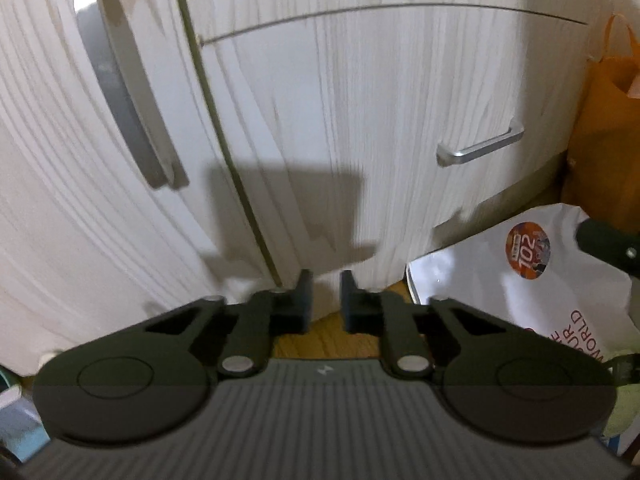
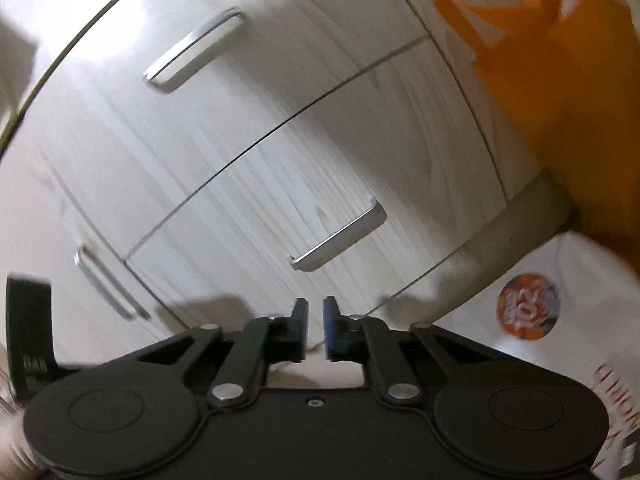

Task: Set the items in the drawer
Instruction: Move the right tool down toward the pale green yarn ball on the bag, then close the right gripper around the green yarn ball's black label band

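Observation:
A white wood-grain cabinet fills both views. Its lower drawer (image 2: pixel 280 208) is closed and has a silver bar handle (image 2: pixel 338 236); the same handle shows in the left wrist view (image 1: pixel 480 148). The upper drawer (image 2: pixel 224 92), with its handle (image 2: pixel 192 50), is closed too. My left gripper (image 1: pixel 326 300) is nearly shut with a narrow gap and holds nothing, low in front of the cabinet near the floor. My right gripper (image 2: pixel 316 328) is nearly shut and empty, just below the lower drawer's handle. No item to stow is held.
A cabinet door with a long vertical silver handle (image 1: pixel 120 84) stands left of the drawers. A white plastic bag with an orange round logo (image 1: pixel 528 256) lies on the wooden floor at the right. An orange bag (image 2: pixel 560 80) hangs beside the cabinet.

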Demonstrator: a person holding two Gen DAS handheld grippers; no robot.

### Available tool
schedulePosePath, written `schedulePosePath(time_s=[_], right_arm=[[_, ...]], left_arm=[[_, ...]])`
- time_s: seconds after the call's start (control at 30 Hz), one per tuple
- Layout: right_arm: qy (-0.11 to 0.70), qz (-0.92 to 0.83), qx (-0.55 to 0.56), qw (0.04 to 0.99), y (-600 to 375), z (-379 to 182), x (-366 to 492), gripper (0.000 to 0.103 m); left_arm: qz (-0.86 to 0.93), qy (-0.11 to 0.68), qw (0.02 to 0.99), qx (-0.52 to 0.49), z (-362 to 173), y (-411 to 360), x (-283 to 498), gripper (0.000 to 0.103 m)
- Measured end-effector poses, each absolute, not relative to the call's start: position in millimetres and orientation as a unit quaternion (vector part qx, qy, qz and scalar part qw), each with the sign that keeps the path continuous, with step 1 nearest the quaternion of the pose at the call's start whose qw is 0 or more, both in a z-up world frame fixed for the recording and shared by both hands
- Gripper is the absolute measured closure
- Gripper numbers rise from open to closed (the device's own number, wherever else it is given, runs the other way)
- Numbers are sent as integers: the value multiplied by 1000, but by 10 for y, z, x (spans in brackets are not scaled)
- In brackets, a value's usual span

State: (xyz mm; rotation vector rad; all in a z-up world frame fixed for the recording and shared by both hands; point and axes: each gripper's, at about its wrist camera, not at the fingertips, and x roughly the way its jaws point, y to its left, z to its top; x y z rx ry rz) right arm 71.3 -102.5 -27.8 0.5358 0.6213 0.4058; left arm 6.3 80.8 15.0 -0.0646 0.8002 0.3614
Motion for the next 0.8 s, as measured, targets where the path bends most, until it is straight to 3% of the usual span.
schedulePosePath(time_s=[0.03,0.13,0.3,0.4,0.43,0.5,0.53,0.57,0.67,0.8], right_arm=[[301,197,264,895,-1024,-277,733,100],[303,203,251,897,-961,-241,771,100],[309,194,284,887,-984,-260,688,95],[326,156,246,899,-946,-316,505,91],[332,142,229,904,-927,-343,438,89],[343,113,196,912,-887,-397,304,67],[348,99,179,915,-867,-424,237,50],[353,85,162,918,-847,-451,170,45],[367,41,110,923,-788,-532,-32,45],[383,-17,40,923,-709,-640,-300,38]], left_arm=[[173,385,906,-32,164,811,32,94],[165,387,906,-37,188,793,12,94],[151,396,906,-8,147,616,279,93],[133,404,905,8,113,530,373,91],[123,406,906,7,108,513,379,91],[91,412,907,-8,89,477,372,87],[71,419,905,-19,68,455,369,77],[52,426,903,-26,39,416,364,62],[15,451,892,-22,-88,238,302,40],[-49,488,871,-30,-332,-2,249,30]])
